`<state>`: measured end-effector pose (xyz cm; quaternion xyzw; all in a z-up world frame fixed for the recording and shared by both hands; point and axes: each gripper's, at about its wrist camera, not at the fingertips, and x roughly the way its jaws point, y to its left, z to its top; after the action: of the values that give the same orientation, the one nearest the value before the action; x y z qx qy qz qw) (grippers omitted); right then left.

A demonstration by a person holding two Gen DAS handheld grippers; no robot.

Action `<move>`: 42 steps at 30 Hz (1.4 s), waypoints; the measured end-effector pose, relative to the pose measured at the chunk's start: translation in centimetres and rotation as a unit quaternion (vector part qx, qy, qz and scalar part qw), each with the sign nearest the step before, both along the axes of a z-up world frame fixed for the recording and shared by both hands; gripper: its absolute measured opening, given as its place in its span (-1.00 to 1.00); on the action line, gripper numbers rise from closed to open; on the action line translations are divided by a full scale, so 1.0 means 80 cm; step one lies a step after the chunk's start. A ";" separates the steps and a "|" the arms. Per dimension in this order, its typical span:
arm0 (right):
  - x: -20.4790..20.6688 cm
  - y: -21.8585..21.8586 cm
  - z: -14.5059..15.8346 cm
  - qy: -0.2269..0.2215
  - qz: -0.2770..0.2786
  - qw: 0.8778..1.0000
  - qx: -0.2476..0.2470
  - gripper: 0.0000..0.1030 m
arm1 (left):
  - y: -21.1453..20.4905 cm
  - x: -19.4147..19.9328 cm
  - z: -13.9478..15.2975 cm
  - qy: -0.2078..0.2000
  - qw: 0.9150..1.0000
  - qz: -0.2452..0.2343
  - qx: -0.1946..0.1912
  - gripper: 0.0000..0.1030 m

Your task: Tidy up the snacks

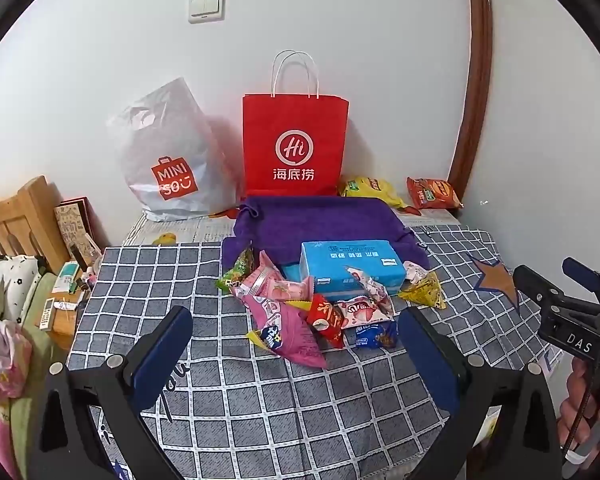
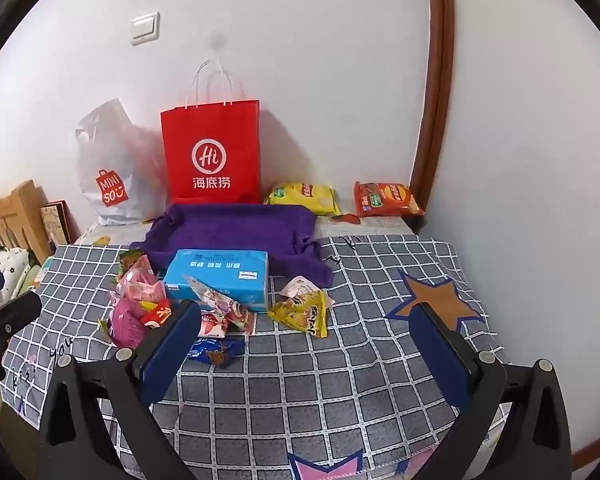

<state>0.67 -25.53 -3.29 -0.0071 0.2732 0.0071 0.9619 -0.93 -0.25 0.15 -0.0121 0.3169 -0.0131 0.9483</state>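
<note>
Right now I hold both tools spread wide and empty: the left tool point(image 1: 296, 354) faces the snack pile point(image 1: 300, 312) just ahead, while the right tool point(image 2: 304, 350) has the yellow packet point(image 2: 304, 314) ahead, presumably ready to sort.

Grey cotton tablecloth point(image 1: 148, 280) with white grid lines and a brown star outlined in navy point(image 2: 440, 300). Plain purple towel point(image 1: 320, 220). Light-blue tissue pack with white print point(image 1: 352, 268). Red paper bag point(image 1: 294, 144) — white round logo, white handles. Translucent white plastic bag with orange-red logo point(image 1: 172, 160). Small snack packets point(image 1: 300, 308) — pink, red, green, yellow, dark blue. Yellow chip bag point(image 2: 304, 196), orange-red chip bag point(image 2: 386, 199). Gripper pads navy point(image 1: 162, 352), frames black.
</note>
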 end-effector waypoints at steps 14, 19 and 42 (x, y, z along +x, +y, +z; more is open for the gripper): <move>-0.004 -0.001 0.002 -0.005 -0.002 1.000 0.002 0.99 | 0.001 0.002 0.004 0.002 1.000 0.000 -0.001 1.00; -0.004 0.000 0.003 -0.006 0.001 1.000 0.002 0.99 | 0.001 0.003 0.006 0.003 1.000 -0.001 -0.002 1.00; -0.012 0.002 0.009 -0.013 0.002 1.000 0.008 0.99 | -0.002 0.000 0.010 -0.001 1.000 -0.003 -0.001 1.00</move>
<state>-0.33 -25.38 -2.60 0.0002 0.2609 0.0115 0.9653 -0.95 -0.40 0.96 -0.0123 0.3163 -0.0164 0.9484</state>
